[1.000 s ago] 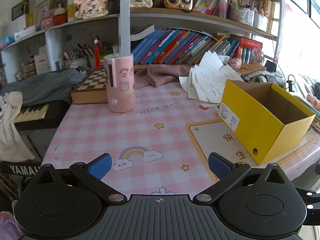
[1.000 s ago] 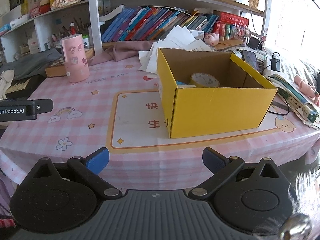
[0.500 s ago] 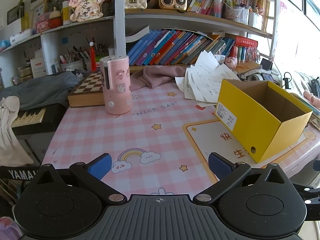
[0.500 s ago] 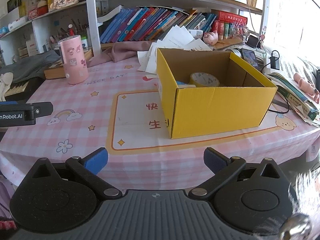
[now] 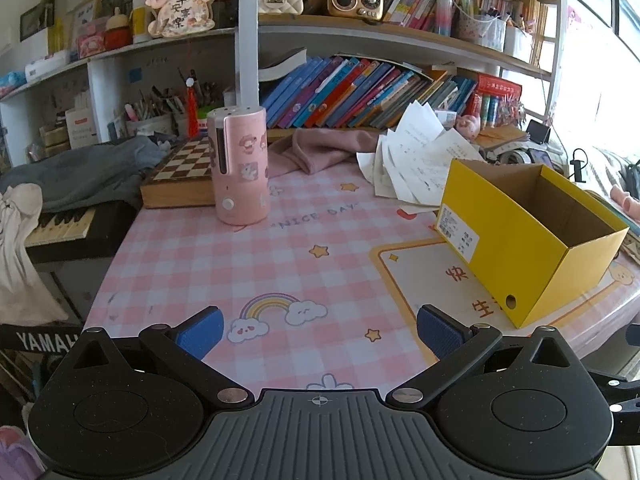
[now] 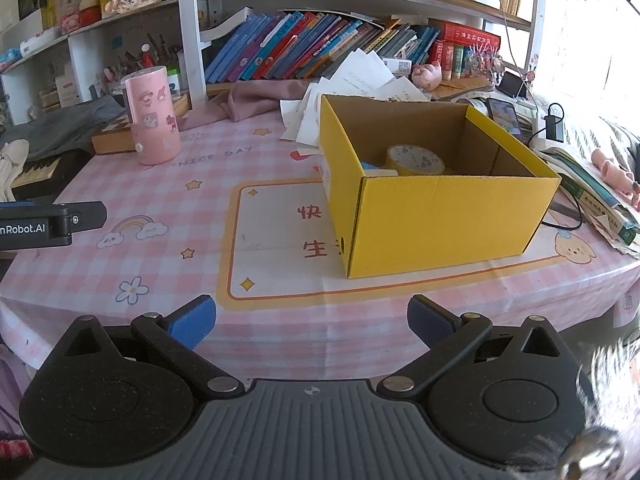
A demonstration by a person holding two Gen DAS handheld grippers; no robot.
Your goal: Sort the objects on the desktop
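Note:
An open yellow cardboard box stands on the pink checked tablecloth; it also shows in the left wrist view. Inside it lie a roll of yellow tape and something blue, partly hidden by the wall. A pink cylinder with stickers stands upright at the back left; it also shows in the right wrist view. My left gripper is open and empty over the table's near edge. My right gripper is open and empty in front of the box.
A chessboard box, a pink cloth and loose papers lie at the back under bookshelves. A keyboard sits left of the table. Books and cables lie right of the box. The left gripper's body shows at left.
Both views have pulled back and risen slightly, so the table looks a little farther away. Both grippers have stayed open. Nothing on the table has moved.

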